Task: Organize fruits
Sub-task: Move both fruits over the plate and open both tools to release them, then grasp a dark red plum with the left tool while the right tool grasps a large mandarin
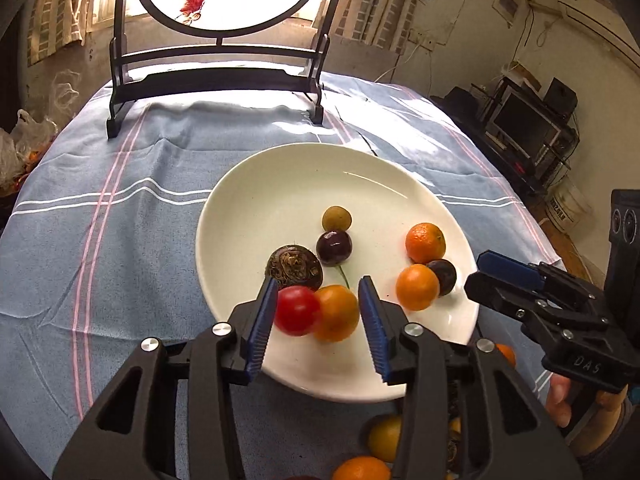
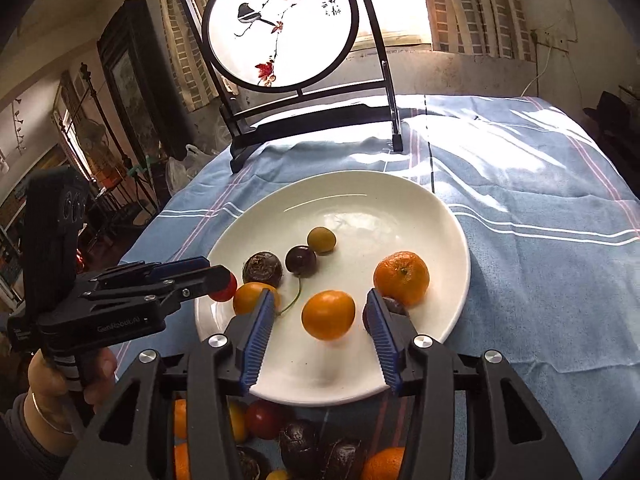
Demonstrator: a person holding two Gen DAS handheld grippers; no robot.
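Note:
A white plate point(image 1: 280, 184) point(image 2: 400, 208) lies on the blue cloth and holds several fruits. My left gripper point(image 1: 318, 292) is open over the plate's near edge, with a red tomato point(image 1: 297, 311) and an orange fruit point(image 1: 338, 312) between its fingers, neither gripped. My right gripper point(image 2: 320, 304) is open over the plate, with an orange fruit point(image 2: 328, 314) between its fingers, blurred and not gripped. A mandarin point(image 2: 401, 278), dark plums point(image 2: 301, 261), a wrinkled dark fruit point(image 2: 262, 267) and a small yellow-green fruit point(image 2: 321, 240) lie on the plate.
More fruits point(image 2: 280, 436) lie on the cloth below the plate's near edge. A dark wooden stand with a round painted screen point(image 2: 280, 24) stands at the back of the table. The table edge falls away at left and right.

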